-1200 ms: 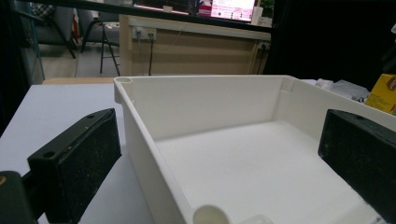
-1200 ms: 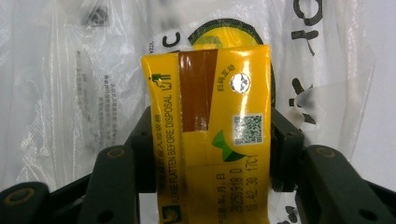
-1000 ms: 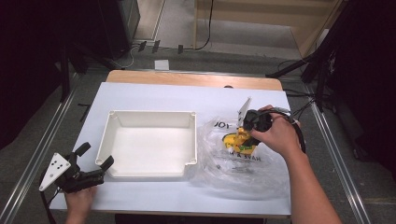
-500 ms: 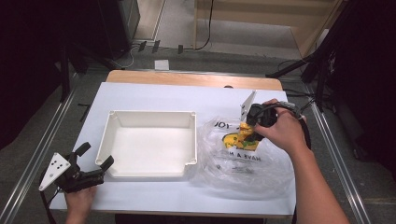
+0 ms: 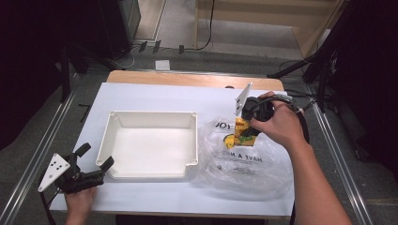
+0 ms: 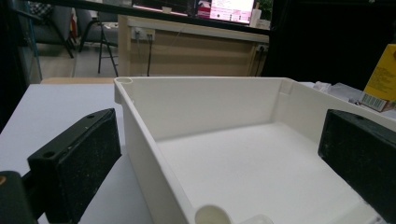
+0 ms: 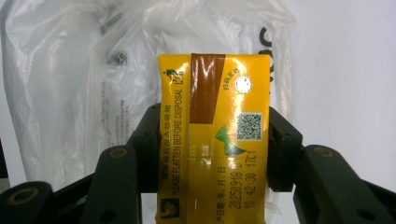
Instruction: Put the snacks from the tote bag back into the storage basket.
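Note:
A yellow drink carton (image 7: 215,135) is clamped between the jaws of my right gripper (image 7: 212,144), which is shut on its two sides. Seen from above, that gripper (image 5: 244,129) holds the carton (image 5: 239,131) just over the clear plastic bag (image 5: 244,164) at the table's right. A white plastic tray (image 5: 150,143) lies at the middle. My left gripper (image 5: 96,161) rests open at the tray's near left corner, and in its own view the tray's corner wall (image 6: 140,140) stands between the two pads (image 6: 100,154).
A white sheet (image 5: 155,101) covers the table, with a wooden edge (image 5: 187,78) at the back. Metal rails (image 5: 42,145) run along both sides. Behind the tray the sheet is bare.
My right gripper has risen with the yellow carton, drawing it up off the plastic bag. The left gripper has stayed where it was.

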The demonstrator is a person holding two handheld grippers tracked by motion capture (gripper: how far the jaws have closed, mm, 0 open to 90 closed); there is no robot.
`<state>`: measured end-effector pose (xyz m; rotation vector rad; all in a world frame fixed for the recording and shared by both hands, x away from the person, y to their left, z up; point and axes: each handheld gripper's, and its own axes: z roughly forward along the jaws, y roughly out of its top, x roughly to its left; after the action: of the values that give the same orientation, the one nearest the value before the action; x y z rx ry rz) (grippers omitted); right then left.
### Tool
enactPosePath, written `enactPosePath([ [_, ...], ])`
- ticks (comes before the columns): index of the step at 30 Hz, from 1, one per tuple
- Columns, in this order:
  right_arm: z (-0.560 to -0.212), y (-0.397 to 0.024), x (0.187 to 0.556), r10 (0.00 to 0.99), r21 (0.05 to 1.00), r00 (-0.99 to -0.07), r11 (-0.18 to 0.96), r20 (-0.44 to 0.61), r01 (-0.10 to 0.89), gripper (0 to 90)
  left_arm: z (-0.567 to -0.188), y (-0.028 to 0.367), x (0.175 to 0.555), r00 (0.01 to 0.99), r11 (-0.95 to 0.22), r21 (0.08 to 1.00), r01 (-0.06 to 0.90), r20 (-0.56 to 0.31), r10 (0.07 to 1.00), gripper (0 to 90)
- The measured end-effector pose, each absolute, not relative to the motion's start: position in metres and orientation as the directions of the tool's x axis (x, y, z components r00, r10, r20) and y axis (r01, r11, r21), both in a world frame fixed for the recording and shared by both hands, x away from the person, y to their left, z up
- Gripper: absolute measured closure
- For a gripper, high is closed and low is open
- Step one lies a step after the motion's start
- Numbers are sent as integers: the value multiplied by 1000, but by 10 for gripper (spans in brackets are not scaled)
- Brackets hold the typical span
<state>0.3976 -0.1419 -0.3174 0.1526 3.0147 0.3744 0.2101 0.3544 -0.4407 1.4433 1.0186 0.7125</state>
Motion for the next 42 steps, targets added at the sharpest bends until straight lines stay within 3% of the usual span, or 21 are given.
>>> enactPosePath([
  [42, -288, -92, 399, 60, 337, -995, 941, -85, 28, 530, -441, 353, 210, 434, 37, 982, 187, -117, 893, 0],
])
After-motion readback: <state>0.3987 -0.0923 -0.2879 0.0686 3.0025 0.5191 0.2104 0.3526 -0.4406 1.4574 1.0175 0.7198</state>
